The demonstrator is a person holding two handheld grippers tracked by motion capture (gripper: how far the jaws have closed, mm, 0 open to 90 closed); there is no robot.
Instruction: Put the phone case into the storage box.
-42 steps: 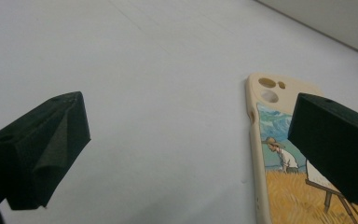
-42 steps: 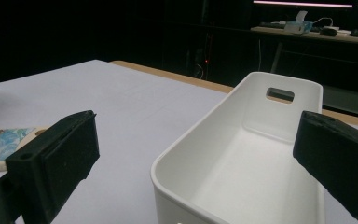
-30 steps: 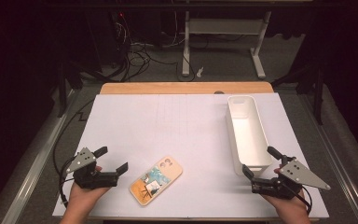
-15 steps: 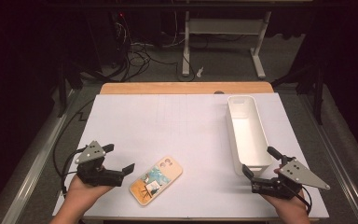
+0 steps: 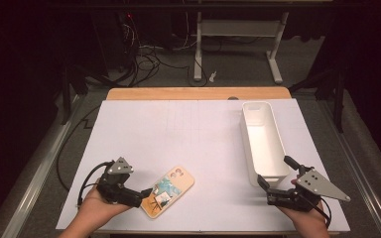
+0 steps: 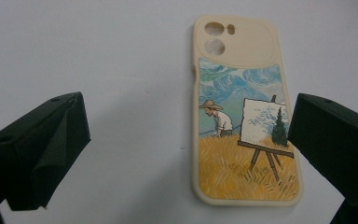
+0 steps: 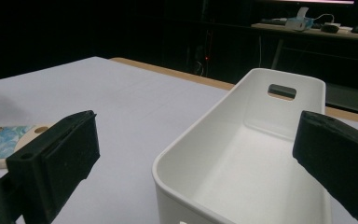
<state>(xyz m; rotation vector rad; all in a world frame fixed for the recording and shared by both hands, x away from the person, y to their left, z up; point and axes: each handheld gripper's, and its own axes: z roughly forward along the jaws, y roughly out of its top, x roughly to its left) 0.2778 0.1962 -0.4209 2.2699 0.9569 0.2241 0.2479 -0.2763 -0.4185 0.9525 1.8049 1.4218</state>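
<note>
Left gripper (image 5: 145, 193) low at phone case (image 5: 167, 191), jaws spread wide, nothing gripped. Case flat on white table (image 5: 178, 134) (painted side up), near front edge. Right gripper (image 5: 277, 180) wide open, empty, beside white bin (image 5: 264, 141).

On the worktop (image 5: 188, 144), the phone case (image 5: 167, 192) lies just ahead of my left claw (image 5: 146, 192); the bin (image 5: 263, 143) stands far right, beyond my right claw (image 5: 277, 179).

The phone case (image 6: 244, 112) is cream, printed with a painter in blue swirls and golden wheat. The bin (image 5: 263, 141) is white, the bench (image 5: 178, 129) pale lilac, the tongs (image 5: 146, 194) black.
</note>
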